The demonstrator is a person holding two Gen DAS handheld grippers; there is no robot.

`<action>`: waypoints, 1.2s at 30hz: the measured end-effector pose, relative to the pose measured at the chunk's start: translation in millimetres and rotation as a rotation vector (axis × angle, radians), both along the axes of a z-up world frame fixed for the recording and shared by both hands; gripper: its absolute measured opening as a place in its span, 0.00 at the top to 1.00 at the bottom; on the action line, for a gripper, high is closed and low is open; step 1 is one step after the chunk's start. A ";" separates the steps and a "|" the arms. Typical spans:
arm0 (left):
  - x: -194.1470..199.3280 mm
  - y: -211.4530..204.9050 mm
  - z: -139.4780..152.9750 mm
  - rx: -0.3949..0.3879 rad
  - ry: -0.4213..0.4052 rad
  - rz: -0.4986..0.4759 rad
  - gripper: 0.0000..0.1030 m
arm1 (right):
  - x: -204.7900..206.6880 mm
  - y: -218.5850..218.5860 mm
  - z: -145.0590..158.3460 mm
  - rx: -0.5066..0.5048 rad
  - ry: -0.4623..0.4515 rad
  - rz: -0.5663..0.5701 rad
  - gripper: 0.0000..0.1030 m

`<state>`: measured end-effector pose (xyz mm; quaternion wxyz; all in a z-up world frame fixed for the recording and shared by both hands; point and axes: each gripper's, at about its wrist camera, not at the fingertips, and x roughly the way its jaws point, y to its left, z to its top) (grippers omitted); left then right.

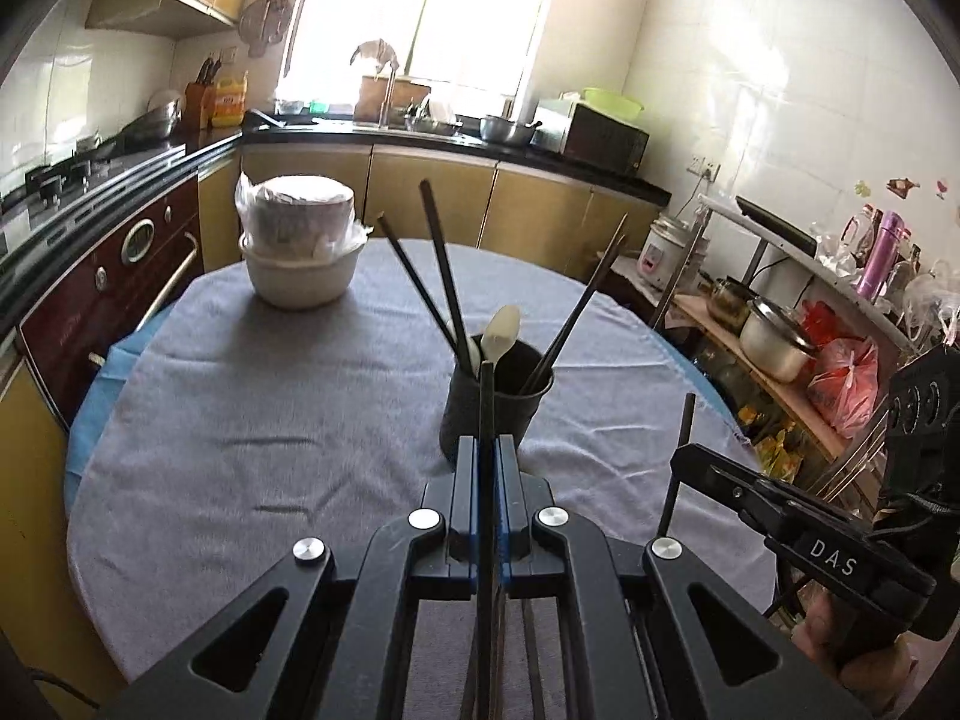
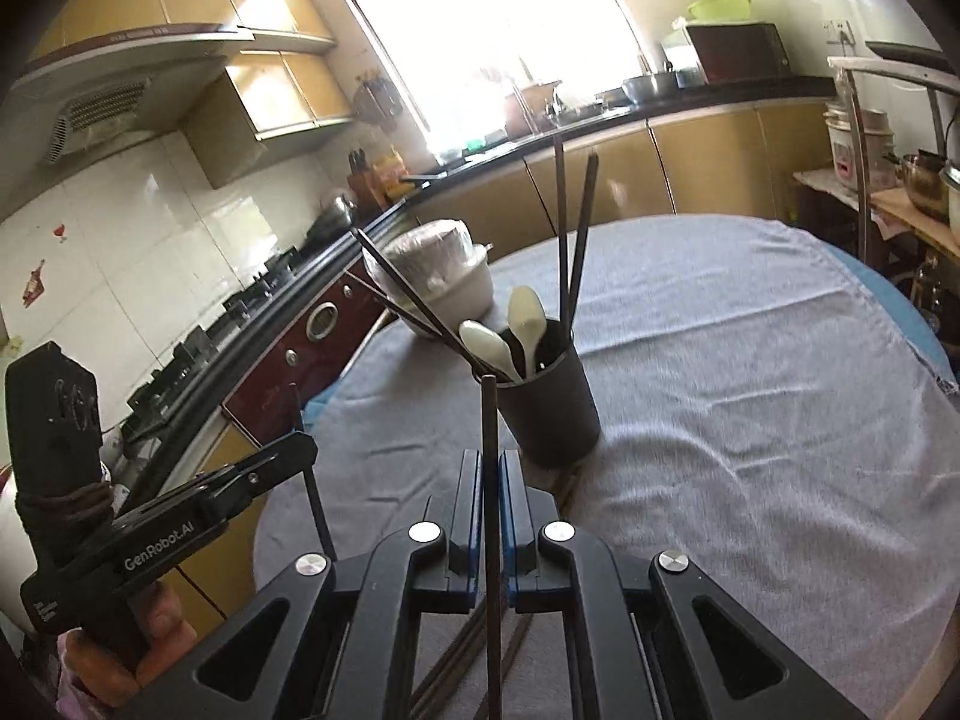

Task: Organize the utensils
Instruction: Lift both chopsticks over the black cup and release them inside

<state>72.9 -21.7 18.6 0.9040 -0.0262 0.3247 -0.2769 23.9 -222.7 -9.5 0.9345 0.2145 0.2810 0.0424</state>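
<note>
Each gripper's jaws pinched 1 dark chopstick: left gripper (image 1: 486, 456) and right gripper (image 2: 491, 471). The dark holder cup (image 2: 549, 405) stood mid-table (image 2: 750, 360) on the cloth. Judged best: steady each chopstick's lower end over the cup's mouth, then release. Legible: "DAS", "GenRobot.AI".

Desk cloth (image 1: 270, 396): grey, matt, woven, slightly wrinkled. Holder cup (image 1: 495, 408) was matt dark; spoons (image 2: 528, 312) smooth, cream, faintly glossy. Chopsticks (image 1: 441, 264) dark, matt.

The cup (image 1: 498, 402) is hiding the lower ends of the chopsticks (image 1: 441, 276) and spoons (image 1: 501, 330) inside it; beyond the cup, glare is washing out the window (image 1: 420, 6).
</note>
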 end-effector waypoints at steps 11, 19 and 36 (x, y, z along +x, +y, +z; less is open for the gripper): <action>-11.4 1.7 22.7 -0.039 -0.052 -0.002 0.95 | -15.7 -5.8 27.2 0.019 -0.108 -0.061 0.94; -9.9 -3.9 41.6 -0.037 -0.103 -0.017 0.95 | -15.5 -4.2 48.3 -0.010 -0.167 -0.077 0.94; 41.3 -24.0 91.2 -0.045 -0.173 -0.012 0.95 | 10.2 -6.3 102.7 -0.104 -0.259 -0.119 0.95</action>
